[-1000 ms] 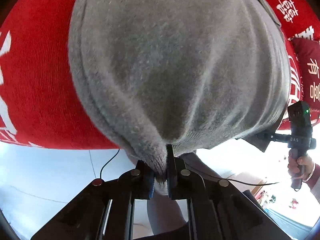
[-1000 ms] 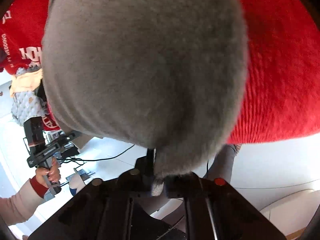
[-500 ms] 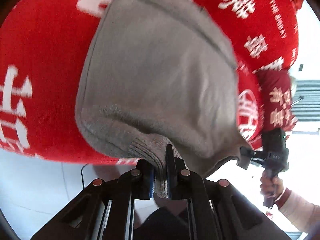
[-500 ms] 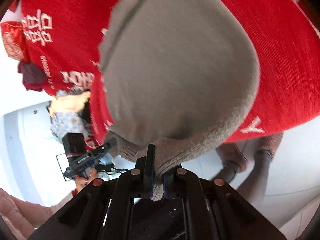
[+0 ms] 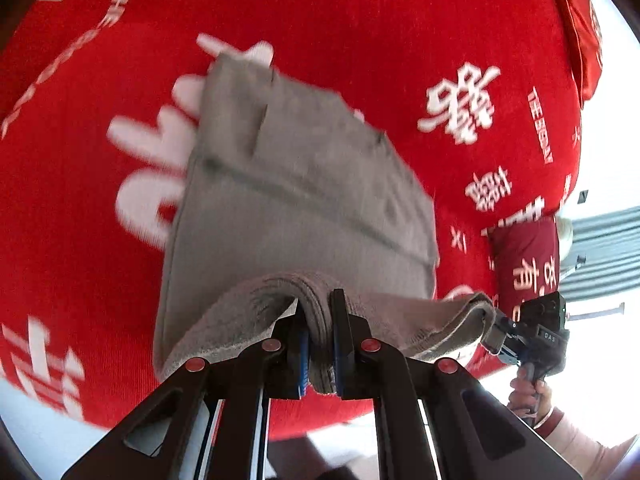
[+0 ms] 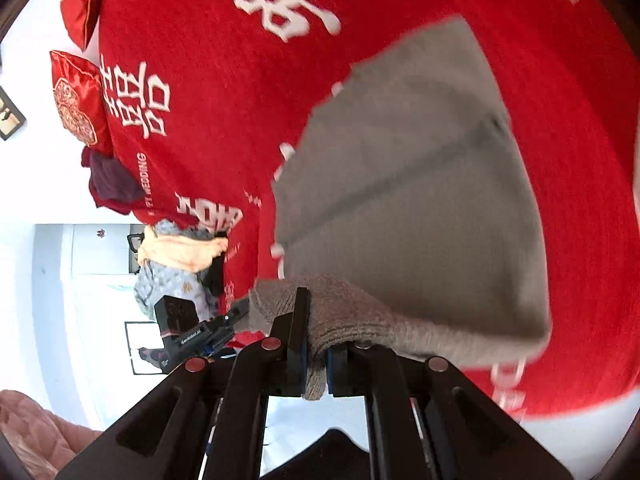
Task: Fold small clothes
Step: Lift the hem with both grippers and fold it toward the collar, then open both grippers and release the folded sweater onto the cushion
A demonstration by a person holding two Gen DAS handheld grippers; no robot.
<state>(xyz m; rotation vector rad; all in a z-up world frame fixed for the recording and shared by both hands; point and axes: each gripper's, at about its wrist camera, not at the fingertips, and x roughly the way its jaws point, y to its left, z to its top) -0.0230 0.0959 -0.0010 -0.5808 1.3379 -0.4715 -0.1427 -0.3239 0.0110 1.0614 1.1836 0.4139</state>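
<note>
A: What is each gripper holding?

B: The left gripper (image 5: pixel 318 336) is closed tight on the ribbed hem of a grey knit garment (image 5: pixel 296 208). The right gripper (image 6: pixel 316 350) is pinched on the same hem further along. The cloth bunches up between both pairs of fingers.

A: Where does the garment sit?

B: It stretches forward from both grippers and lies over a red bedspread (image 5: pixel 420 40) printed with white characters. In the left wrist view the right gripper (image 5: pixel 496 332) shows off to the right, clamped on the hem's far corner, with a hand (image 5: pixel 528 394) on its handle.

A: And the surface beyond?

B: The bedspread fills most of both views. Ahead and left of the right gripper lie red embroidered cushions (image 6: pixel 76 96), a dark red cloth (image 6: pixel 110 184), and a heap of peach and grey clothes (image 6: pixel 180 256) at the spread's edge.

A: The room?

B: White walls and floor, a framed picture (image 6: pixel 10 114) far left, and something pink and quilted (image 6: pixel 36 428) low left.
</note>
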